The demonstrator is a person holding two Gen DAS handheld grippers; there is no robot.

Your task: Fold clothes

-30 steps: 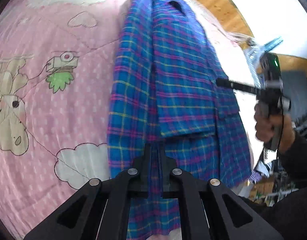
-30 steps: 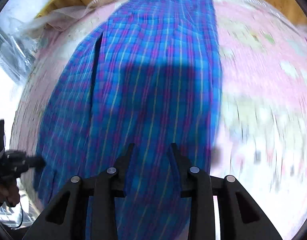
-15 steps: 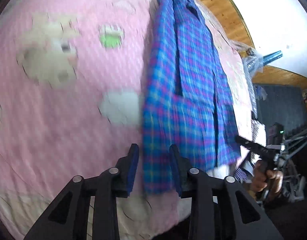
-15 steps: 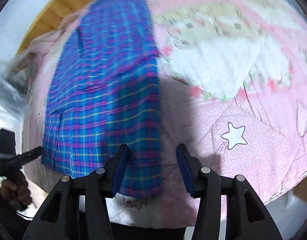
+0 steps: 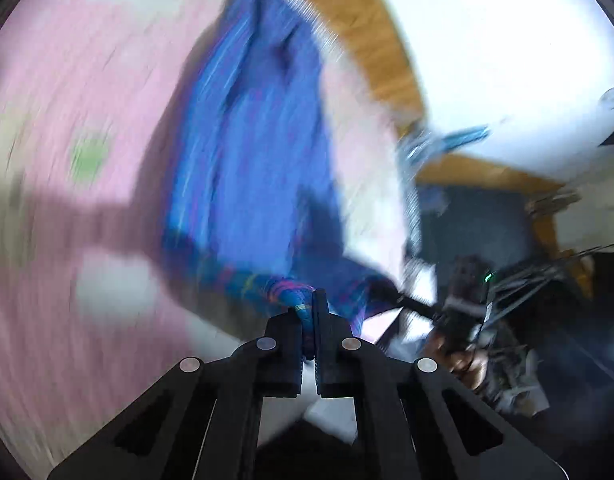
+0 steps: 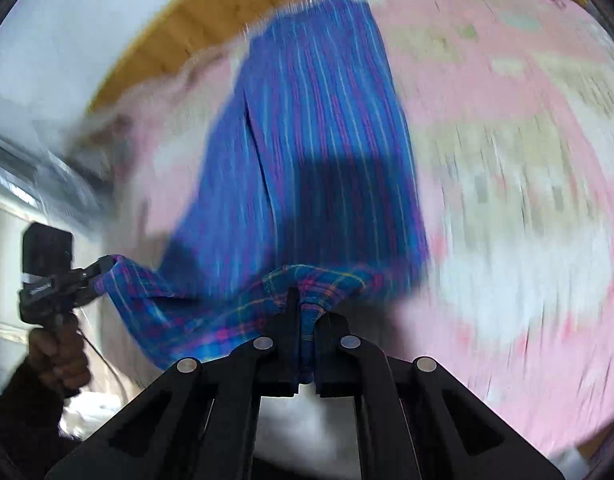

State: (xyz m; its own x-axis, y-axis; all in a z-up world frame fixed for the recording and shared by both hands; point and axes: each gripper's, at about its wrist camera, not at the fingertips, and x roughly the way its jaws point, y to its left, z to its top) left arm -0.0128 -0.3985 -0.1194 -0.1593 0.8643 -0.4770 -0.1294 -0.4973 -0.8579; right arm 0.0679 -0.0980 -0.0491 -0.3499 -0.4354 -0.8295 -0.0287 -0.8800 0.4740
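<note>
Both grippers pinch the near hem of the blue plaid shirt.

The left gripper point(image 5: 310, 306) has its jaws drawn nearly together on a bunched corner of the blue plaid shirt point(image 5: 247, 152), and the right gripper point(image 6: 305, 306) is likewise clamped on a gathered fold of the same hem, which is raised off the bedding. From those two corners the shirt runs away lengthwise, flat on the pink quilt point(image 6: 507, 160), its far end toward the wooden headboard point(image 6: 211, 20). In the right wrist view a hand point(image 6: 61, 354) grips the left gripper's handle beside the bed. Both views are blurred.
</note>
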